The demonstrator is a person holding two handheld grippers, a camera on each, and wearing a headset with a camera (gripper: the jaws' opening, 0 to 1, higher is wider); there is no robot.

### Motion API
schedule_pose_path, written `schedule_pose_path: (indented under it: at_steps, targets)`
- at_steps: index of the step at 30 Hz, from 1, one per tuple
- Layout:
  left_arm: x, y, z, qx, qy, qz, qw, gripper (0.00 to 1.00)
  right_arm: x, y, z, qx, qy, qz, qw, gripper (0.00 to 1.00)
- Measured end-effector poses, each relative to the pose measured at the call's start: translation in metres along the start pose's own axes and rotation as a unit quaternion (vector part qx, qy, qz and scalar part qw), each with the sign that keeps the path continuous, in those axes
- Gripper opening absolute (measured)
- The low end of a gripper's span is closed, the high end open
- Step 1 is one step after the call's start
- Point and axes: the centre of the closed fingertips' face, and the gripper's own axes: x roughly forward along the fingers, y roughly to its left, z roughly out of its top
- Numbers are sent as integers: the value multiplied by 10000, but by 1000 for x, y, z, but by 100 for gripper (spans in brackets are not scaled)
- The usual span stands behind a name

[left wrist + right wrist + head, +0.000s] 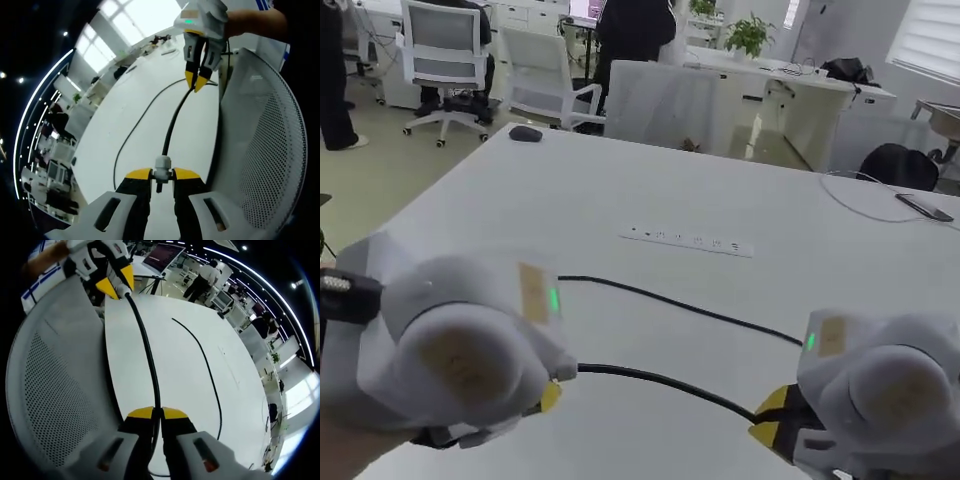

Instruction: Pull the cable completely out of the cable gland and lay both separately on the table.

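The left gripper (161, 177) is clamping the cable gland (161, 166). The right gripper (156, 415) is clamping the black cable (148, 351), which is running taut into the gland over the table (620, 180).

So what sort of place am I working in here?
Probably an open-plan office: swivel chairs on castors in the background, a computer mouse and a power strip on this large white table, and a potted plant further back.
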Motion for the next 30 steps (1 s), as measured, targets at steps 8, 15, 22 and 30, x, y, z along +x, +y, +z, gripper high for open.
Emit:
schedule_pose_path:
  at_steps: [8,15,22,30]
  targets:
    - [-2,7,-8,-80,89,69,9999,17,-3,-23,-31,433,264,-291,9983,4]
    - [-4,11,-11,-98,122,104,9998,17,-4,-36,-52,675,468,-481,9955,4]
    - [-4,9,-10,-74,97,67,9999,17,7,-52,-45,804,288,-588,9946,4]
    - [-6,6,-8,-92,64,66,9999,17,42,-101,-16,843,-237,-878,9923,4]
